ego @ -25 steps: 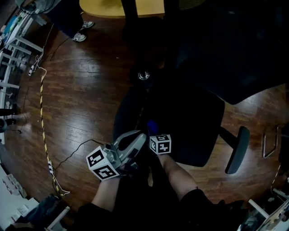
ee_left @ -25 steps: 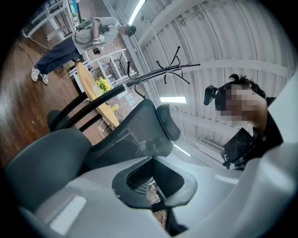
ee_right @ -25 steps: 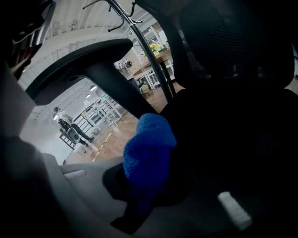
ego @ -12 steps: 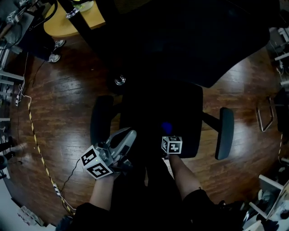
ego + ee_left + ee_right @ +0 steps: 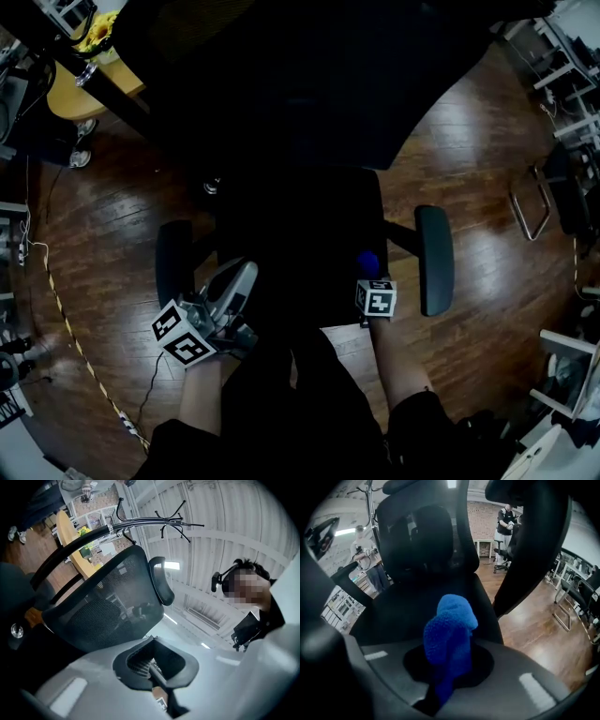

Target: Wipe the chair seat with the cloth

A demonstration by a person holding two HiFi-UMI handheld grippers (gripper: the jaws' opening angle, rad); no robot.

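Because the right gripper [image 5: 447, 679] pinches only one end of the blue cloth [image 5: 450, 630], with the chair seat [image 5: 408, 613] just ahead, hard rubbing could drag it loose; the left gripper [image 5: 157, 674] is closed and empty.

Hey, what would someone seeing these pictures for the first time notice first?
The bright blue cloth, bunched up and clamped in the right gripper, stands out against the dark scene. It sits over the front right of the black chair seat. The left gripper, shut and empty, is near the seat's front left corner.
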